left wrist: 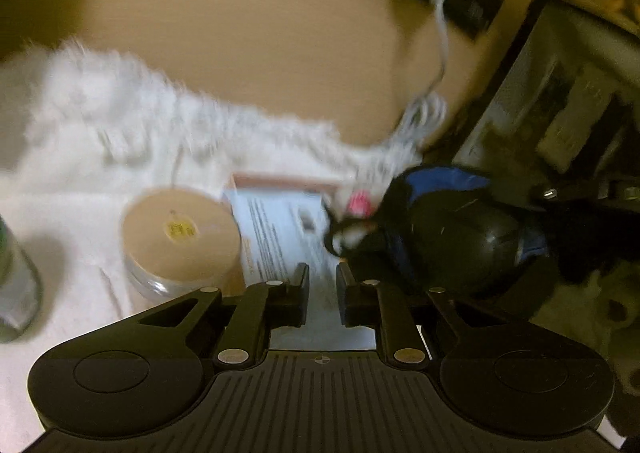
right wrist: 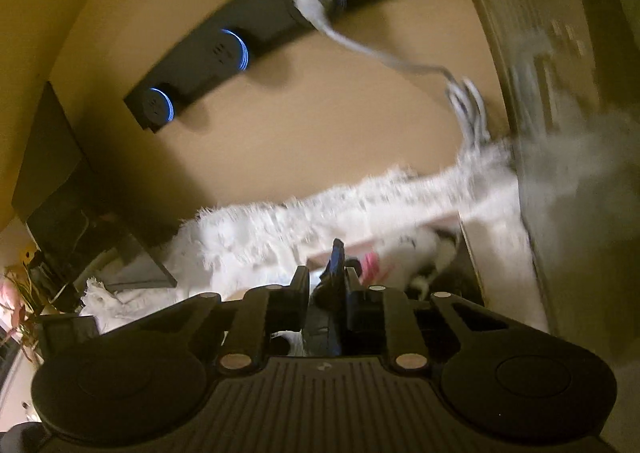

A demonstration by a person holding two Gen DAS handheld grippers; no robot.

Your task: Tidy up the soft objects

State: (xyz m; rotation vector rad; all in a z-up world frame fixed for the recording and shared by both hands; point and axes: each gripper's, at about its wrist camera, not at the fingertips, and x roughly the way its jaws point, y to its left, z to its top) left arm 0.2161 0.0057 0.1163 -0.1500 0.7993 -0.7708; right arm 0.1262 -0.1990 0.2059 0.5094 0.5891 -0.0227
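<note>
Tan tabletop under dim warm light, a white fluffy cloth spread across it. On that cloth, a flat box as the landmark. Against the right end of the box, a small black-and-white plush toy with a pink patch. Left of the box, a round tub with a tan lid.

Right gripper clamped on a strip of dark blue fabric, held just above the near side of the box. Blurred, so possibly the edge of a cap or pouch. Left gripper closed on nothing, hovering over the near edge of the box.

Fabric and plush both likely light, limp and forgiving. No risk of breakage, some risk of sagging or slipping from a thin pinch. Better to bite deep into a fold or seam, and to take the plush by its body rather than a limb.

Open table beyond the box. Worth minding there: a white cable trailing from a black power strip to the far right of the box. Tight room left of the box because of the tub, and loose fringe ready to snag.
</note>
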